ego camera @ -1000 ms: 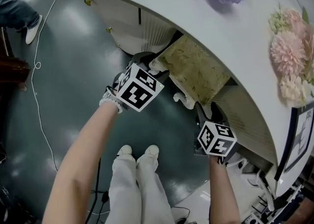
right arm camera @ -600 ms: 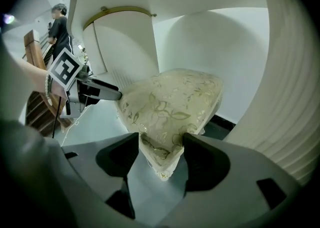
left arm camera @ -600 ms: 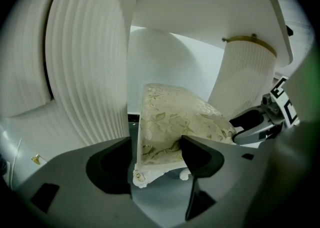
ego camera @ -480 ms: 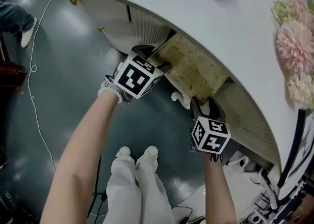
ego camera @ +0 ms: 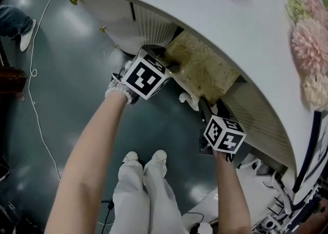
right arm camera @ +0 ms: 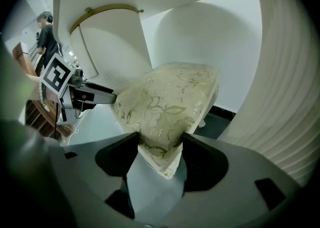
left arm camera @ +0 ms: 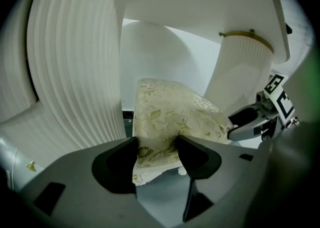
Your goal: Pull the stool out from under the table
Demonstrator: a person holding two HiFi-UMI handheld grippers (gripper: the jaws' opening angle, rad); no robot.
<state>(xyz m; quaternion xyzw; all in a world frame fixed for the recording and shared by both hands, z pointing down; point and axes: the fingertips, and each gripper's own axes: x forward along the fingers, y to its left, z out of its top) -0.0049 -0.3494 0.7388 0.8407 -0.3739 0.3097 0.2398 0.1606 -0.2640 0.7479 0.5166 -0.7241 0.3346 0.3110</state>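
The stool (ego camera: 205, 69), with a gold floral cushion and white curled legs, stands tucked under the curved white table (ego camera: 230, 12). My left gripper (ego camera: 165, 57) is at the stool's near left corner. In the left gripper view the cushion corner (left arm camera: 155, 147) lies between the jaws of the left gripper (left arm camera: 156, 154), which are closing. My right gripper (ego camera: 210, 107) is at the near right corner. Its jaws are opening, with that cushion corner (right arm camera: 160, 142) inside the gap of the right gripper (right arm camera: 160, 154). No pinching of the fabric shows on either side.
Fluted white table supports (left arm camera: 75, 72) (right arm camera: 290, 97) flank the stool closely on both sides. Pink flowers (ego camera: 310, 43) lie on the tabletop. My own legs and shoes (ego camera: 146, 161) stand just behind the grippers. A white cable (ego camera: 36, 99) crosses the dark floor; another person's shoe (ego camera: 24, 35) is far left.
Both grippers have moved forward from just short of the stool onto its near corners, so each cushion corner now sits between a pair of jaws. The stool has not moved.
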